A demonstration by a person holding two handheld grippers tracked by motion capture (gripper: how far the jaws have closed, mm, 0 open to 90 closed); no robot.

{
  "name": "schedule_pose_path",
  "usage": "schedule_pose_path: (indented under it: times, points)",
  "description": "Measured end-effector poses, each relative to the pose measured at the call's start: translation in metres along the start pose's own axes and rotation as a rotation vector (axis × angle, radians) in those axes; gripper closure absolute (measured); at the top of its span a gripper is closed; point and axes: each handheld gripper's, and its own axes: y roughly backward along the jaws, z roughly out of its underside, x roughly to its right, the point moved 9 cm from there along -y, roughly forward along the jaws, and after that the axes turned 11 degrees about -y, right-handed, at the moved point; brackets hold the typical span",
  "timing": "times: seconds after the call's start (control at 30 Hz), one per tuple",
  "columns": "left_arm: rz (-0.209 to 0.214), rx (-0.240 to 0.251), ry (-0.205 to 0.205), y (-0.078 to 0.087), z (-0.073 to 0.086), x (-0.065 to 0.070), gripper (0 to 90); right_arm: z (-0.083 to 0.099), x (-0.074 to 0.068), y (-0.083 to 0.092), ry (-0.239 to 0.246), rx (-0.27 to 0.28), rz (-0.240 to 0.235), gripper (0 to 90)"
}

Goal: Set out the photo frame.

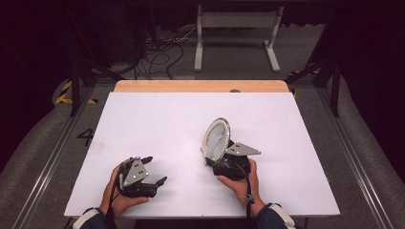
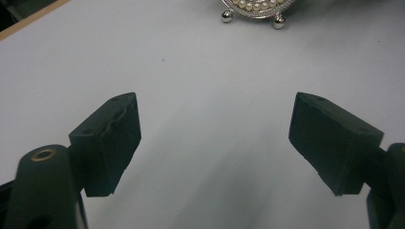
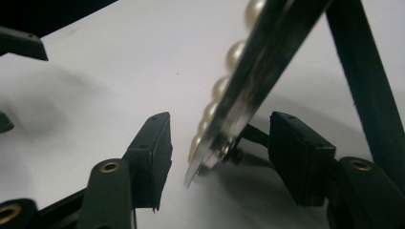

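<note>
Our right gripper (image 3: 219,143), matte black with blocky rubber-like pads, has its jaws apart on either side of the oval silver-framed mirror with a pearl-beaded rim (image 3: 248,86); neither pad presses on the frame, whose thin metal edge stands between them at the centre of the right gripper view. In the high view that mirror (image 1: 216,139) stands upright just right of the frame's centre, its long axis running up and down and tilted slightly, glass facing left toward our left gripper (image 1: 154,170). That gripper rests at lower left, jaws spread wide with nothing between them. Its own view catches the mirror's two small ball feet (image 2: 252,18) at top centre. Everything sits on the smooth matte white table top (image 1: 157,119), edged by a pale wooden strip (image 1: 200,86) behind. We see no writing.
</note>
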Motion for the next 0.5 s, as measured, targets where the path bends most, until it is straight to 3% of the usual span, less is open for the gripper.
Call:
schedule_pose_path:
  times: [0.1,0.23,0.4,0.5]
  points:
    - [-0.007,0.002,0.000,0.001,-0.001,0.000,18.6,-0.006,0.000,0.000,-0.029,0.018,-0.002,41.6]
    - [-0.006,-0.002,-0.001,-0.002,0.000,0.001,18.6,-0.009,0.001,-0.002,-0.029,0.027,0.017,43.4]
    - [-0.006,-0.002,0.006,-0.004,-0.001,0.001,18.0,-0.015,0.004,-0.002,-0.073,0.060,0.032,51.6]
    - [-0.006,-0.008,0.001,-0.004,0.000,0.001,18.0,-0.015,0.002,-0.002,-0.067,0.065,0.032,56.7]
